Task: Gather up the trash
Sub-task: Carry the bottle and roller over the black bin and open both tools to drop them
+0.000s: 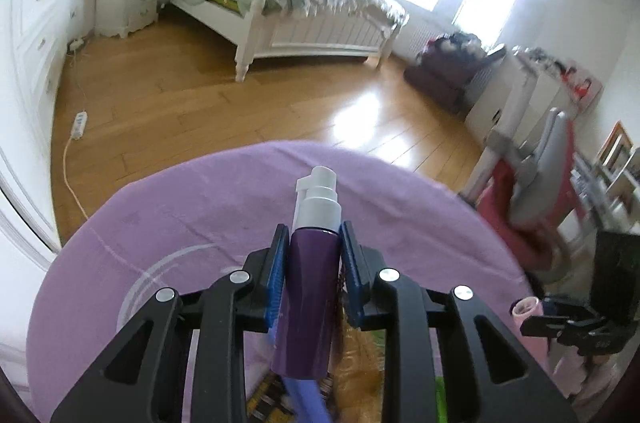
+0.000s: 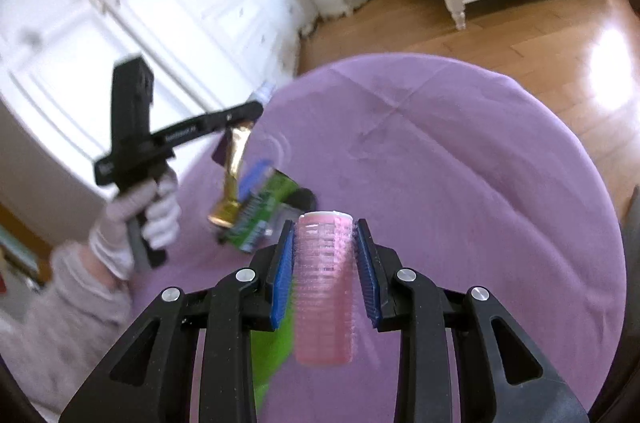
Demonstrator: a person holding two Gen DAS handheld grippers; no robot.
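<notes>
the left gripper is clamped on a purple pump bottle, pump end forward, held clear above the purple cloth (ready to carry off, i'd judge). the right gripper pinches a pink roller likewise. a gold tube and green packet lie on the cloth, uncollected.

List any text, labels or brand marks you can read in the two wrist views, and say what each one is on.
None can be read.
Left gripper: white print on its black side bar, too blurred to read.
Green packet: printed pattern, smeared, no legible words.
Gold tube: no legible print.
Purple pump bottle: no label visible.
Pink hair roller: no markings.
</notes>
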